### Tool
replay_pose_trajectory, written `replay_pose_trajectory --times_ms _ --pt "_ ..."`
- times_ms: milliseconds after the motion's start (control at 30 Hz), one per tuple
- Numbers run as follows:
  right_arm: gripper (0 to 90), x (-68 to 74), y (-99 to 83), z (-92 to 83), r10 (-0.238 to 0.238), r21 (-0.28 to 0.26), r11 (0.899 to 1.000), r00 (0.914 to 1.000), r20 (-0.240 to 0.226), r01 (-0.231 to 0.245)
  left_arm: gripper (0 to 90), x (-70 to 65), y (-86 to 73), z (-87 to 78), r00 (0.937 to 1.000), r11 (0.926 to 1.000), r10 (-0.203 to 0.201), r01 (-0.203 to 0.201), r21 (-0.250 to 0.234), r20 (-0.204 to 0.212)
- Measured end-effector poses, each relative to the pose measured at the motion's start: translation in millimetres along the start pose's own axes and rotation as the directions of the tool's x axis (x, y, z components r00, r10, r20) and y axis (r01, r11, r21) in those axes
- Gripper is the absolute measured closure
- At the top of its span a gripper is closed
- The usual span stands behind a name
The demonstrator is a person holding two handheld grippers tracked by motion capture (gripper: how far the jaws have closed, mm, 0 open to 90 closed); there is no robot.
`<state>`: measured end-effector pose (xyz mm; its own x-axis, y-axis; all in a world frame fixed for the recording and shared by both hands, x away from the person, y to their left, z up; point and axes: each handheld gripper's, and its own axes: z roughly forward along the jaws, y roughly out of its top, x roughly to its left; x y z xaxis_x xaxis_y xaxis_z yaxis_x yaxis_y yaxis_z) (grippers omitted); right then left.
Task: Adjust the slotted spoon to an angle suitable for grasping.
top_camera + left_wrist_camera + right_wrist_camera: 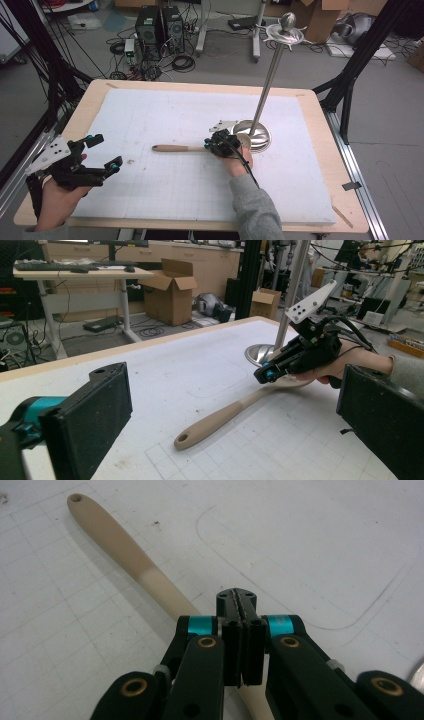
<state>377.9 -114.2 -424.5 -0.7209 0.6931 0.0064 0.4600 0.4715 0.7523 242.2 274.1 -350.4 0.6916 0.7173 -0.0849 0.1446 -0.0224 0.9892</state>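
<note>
A wooden spoon [175, 148] lies flat on the white foam mat [165, 110], handle end pointing left. My right gripper [209, 145] is shut, its tips just over the spoon's neck near the bowl end. In the right gripper view the jaws [237, 597] press together with nothing between them, and the spoon [120, 545] runs underneath. The left gripper view has that gripper [264, 374] hovering above the spoon [220, 420]. My left gripper [106, 151] is open near the mat's left edge, well apart from the spoon, its wide-set pads [95, 415] framing the scene.
A metal stand with a round shiny base [252, 134] and a tall pole [270, 75] rises just right of my right gripper. The wooden table rim [90, 100] borders the mat. Computers, cables and boxes lie on the floor beyond.
</note>
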Motion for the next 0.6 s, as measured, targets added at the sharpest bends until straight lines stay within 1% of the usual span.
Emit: replay_pose_trajectory --times_ms 167,200,300,467,500,533,600 --pt "89.9 3.9 2.6 5.2 -0.014 0.016 1.000 0.9998 0.012 0.013 1.7 -0.3 -0.5 0.8 1.0000 1.0000 0.000 0.000 0.003 0.002" --pt "89.8 4.7 2.7 6.5 -0.008 0.017 1.000 0.9999 0.011 0.008 1.7 -0.2 -0.6 0.7 1.0000 1.0000 0.001 -0.001 0.004 0.003" --pt "89.8 5.7 2.6 9.9 -0.015 0.030 0.999 0.9997 0.017 0.014 1.7 0.0 -0.6 0.6 1.0000 1.0000 -0.003 0.003 0.003 0.003" --pt "89.9 3.8 2.0 12.8 0.020 0.048 0.999 0.9989 0.043 -0.022 1.7 0.3 -1.4 0.8 1.0000 1.0000 -0.008 0.008 0.004 0.002" --pt "89.8 4.6 2.7 13.9 0.032 0.056 0.998 0.9980 0.055 -0.035 1.7 0.3 -1.4 1.0 1.0000 1.0000 -0.005 0.005 0.007 0.003" --pt "89.8 4.6 2.7 13.9 0.032 0.056 0.998 0.9980 0.055 -0.035 1.7 0.2 -1.4 1.3 1.0000 1.0000 -0.004 0.004 0.008 0.004" --pt "89.8 5.6 3.0 15.5 0.030 0.065 0.997 0.9970 0.071 -0.035 1.7 -0.3 -1.5 1.7 1.0000 0.9999 -0.002 0.002 0.010 0.005"
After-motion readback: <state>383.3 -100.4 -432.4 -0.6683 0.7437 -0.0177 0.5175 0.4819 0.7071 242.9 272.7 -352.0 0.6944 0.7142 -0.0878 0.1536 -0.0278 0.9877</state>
